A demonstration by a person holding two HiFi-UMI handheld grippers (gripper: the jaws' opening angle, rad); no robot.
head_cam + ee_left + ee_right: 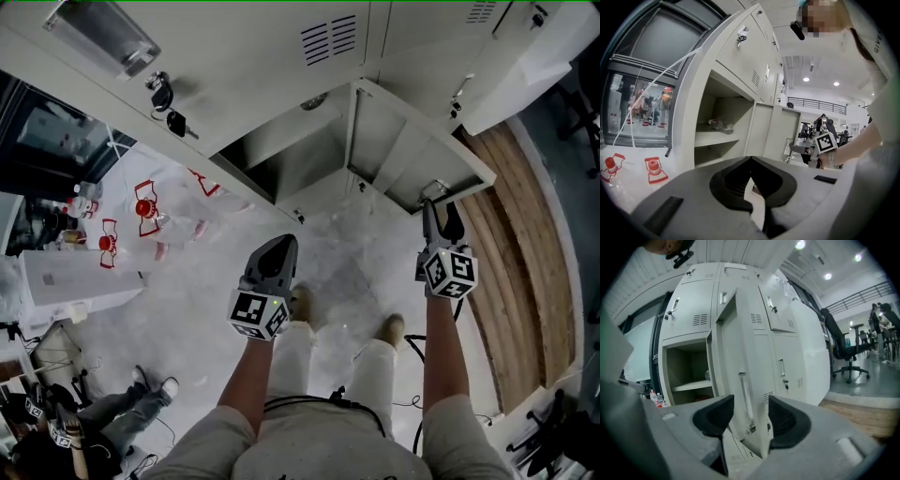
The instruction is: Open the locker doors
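**My two tongs at the open locker door**

From my head camera, both my forearms reach forward and slightly down, side by side, with the marker cubes facing up. My left tongs (279, 248) hover over the pale floor (347, 244), short of the locker bank (272, 56). Seen along their own jaws, the left tongs (750, 159) are clenched tip to tip with nothing between them. My right tongs (441, 211) sit at the free edge of the open locker door (408, 141). Seen along their own jaws, the right tongs (751, 411) are released. The jaws stand apart, the door's edge shows in the gap, and the pads do not look pressed on it.

The door is a tall, narrow panel with its long axis upright. It is swung out from the bank so that its free edge points toward me. A slim bar handle (744, 394) runs vertically close to that edge. To the door's left, the compartment (686, 366) stands open, with a shelf (691, 385) across it.
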